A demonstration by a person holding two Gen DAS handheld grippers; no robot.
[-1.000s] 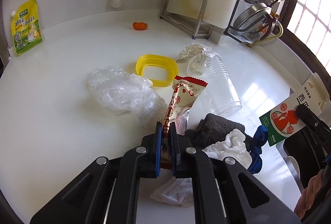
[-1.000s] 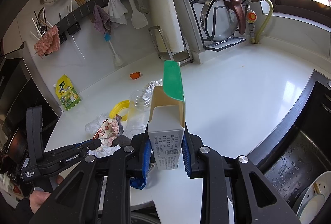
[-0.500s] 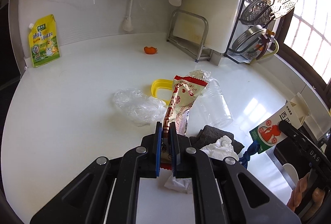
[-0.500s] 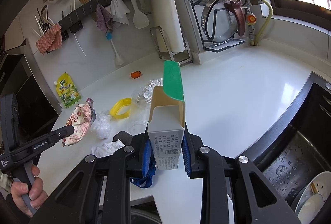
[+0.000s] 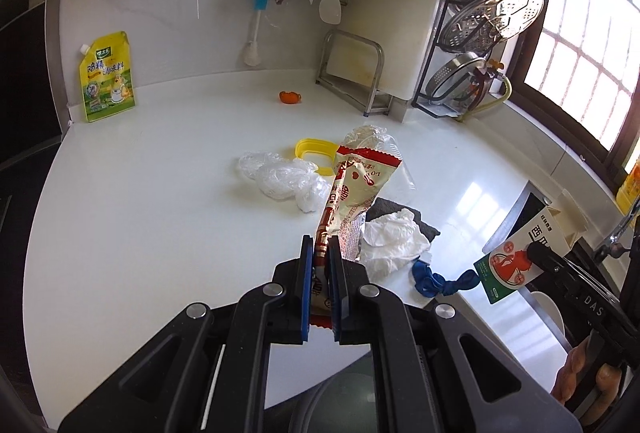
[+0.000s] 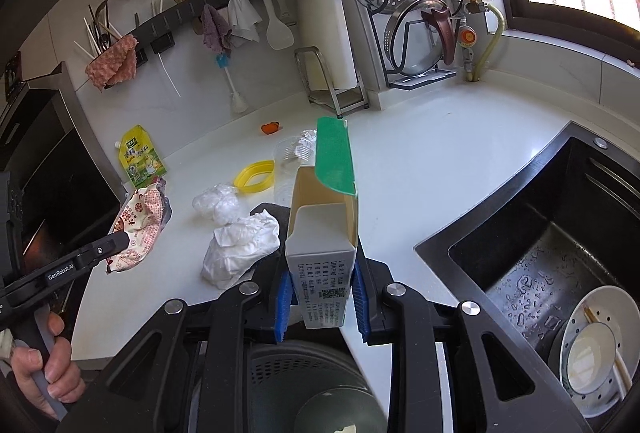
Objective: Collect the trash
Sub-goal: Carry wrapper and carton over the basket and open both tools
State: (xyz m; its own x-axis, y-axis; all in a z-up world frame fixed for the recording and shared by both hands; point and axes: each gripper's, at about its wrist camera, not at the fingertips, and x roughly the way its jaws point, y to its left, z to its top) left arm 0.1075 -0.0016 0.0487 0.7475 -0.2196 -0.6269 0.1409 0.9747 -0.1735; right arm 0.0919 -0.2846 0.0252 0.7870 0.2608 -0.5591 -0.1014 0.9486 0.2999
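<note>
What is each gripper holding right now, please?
Left gripper: shut on the wrapper.
Right gripper: shut on the carton.

Surface (image 6: 420, 169): tissue (image 6: 240, 247), bag (image 6: 218, 203), ring (image 6: 254, 177) and cup (image 6: 288, 163) lie together.
Sink (image 6: 560, 233): right of the surface, bowl (image 6: 592, 349) inside.
Pouch (image 5: 106, 77): far left, against the wall.

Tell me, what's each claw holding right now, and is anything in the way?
Left gripper shut on snack wrapper. Right gripper shut on carton. Bin below, path looks open.
</note>
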